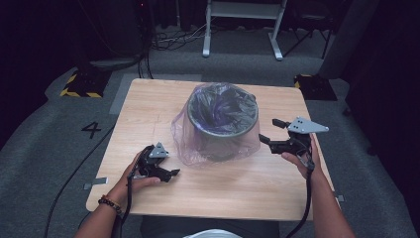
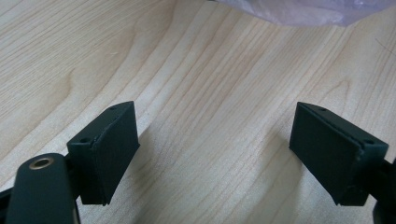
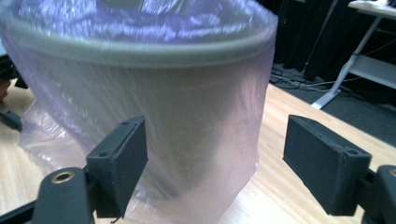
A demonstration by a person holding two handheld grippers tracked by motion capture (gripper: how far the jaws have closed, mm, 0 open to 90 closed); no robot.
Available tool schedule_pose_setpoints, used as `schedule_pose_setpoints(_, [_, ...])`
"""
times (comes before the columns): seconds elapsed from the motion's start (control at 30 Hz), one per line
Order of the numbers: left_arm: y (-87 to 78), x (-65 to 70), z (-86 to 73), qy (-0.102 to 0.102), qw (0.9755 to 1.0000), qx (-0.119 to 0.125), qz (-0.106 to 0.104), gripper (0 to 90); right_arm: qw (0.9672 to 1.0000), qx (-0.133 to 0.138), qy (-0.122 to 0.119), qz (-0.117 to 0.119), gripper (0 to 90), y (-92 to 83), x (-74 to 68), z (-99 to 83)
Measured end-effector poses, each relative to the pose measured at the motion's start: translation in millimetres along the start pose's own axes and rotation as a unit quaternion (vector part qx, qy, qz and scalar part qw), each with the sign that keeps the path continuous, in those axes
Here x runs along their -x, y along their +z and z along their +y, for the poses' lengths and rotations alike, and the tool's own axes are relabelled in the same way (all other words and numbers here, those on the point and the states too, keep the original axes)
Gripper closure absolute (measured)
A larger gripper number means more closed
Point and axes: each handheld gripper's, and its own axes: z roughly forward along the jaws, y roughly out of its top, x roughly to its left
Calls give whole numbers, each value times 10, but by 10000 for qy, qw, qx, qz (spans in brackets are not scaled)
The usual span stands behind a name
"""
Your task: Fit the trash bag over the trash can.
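At seven o'clock on the pale wooden desk (image 1: 148, 104), the left gripper (image 1: 168, 174) rests wide open, empty. Centred stands a grey round bin (image 1: 223, 121) lined with a translucent purple plastic bag (image 1: 185, 144). At three o'clock, the right gripper (image 1: 270, 131) hovers wide open, holding nothing.

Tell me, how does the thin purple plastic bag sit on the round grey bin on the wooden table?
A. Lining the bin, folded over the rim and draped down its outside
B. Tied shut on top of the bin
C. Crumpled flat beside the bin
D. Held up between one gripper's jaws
A: the thin purple plastic bag lines the round grey bin, covers its rim and hangs down to the wooden table; both pairs of jaws stand open with nothing between them.
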Motion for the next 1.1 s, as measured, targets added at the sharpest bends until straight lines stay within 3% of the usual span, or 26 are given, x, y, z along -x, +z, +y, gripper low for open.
schedule_pose_setpoints(0.4, [3, -4, 2, -5, 10000, -4, -20, 149, 9997, 166, -118, -114, 229, -9, -34, 226])
schedule_pose_setpoints(0.67, [3, -4, 2, -7, 10000, -4, -20, 149, 9995, 302, -126, -32, 229, 25, -48, 421])
schedule_pose_setpoints(1.1, [3, -4, 2, -5, 10000, -5, -21, 149, 9997, 222, -108, 73, 224, 178, -44, 631])
